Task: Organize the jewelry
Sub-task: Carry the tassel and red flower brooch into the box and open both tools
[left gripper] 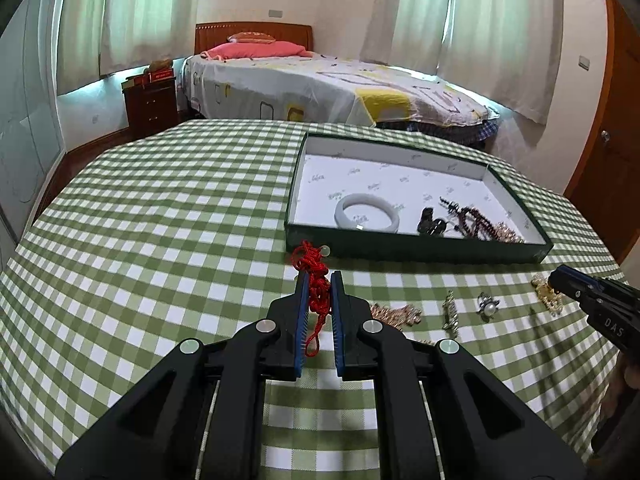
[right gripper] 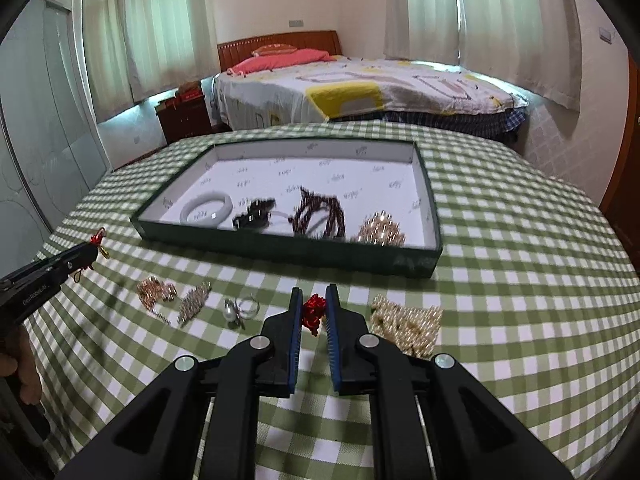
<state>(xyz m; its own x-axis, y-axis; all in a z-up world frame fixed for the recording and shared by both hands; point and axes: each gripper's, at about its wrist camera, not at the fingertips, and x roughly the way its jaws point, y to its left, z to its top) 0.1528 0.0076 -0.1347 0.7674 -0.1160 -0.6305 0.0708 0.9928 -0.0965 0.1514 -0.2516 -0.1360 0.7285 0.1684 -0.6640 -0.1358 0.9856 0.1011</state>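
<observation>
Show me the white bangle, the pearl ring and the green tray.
white bangle [left gripper: 367,211], left wrist view, on its near band.
pearl ring [left gripper: 488,307], left wrist view, on the pearl.
green tray [right gripper: 280,250], right wrist view, on its near wall.

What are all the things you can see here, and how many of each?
Tray: 1, dark green with a white inside, on the table.
White bangle: 1, in the tray, left end.
Black piece: 1, in the tray beside the bangle.
Dark red beads: 1 bunch, in the tray.
Gold sparkly piece: 1, in the tray, right end.
Rose-gold chain: 1, on the cloth.
Silver bar piece: 1, on the cloth.
Pearl ring: 1, on the cloth.
Pearl bunch: 1, cream, on the cloth.
Tablecloth: 1, green and white checks.
Bed: 1, behind the table.
Left gripper: holds a red cord.
Right gripper: holds a red knot.
</observation>
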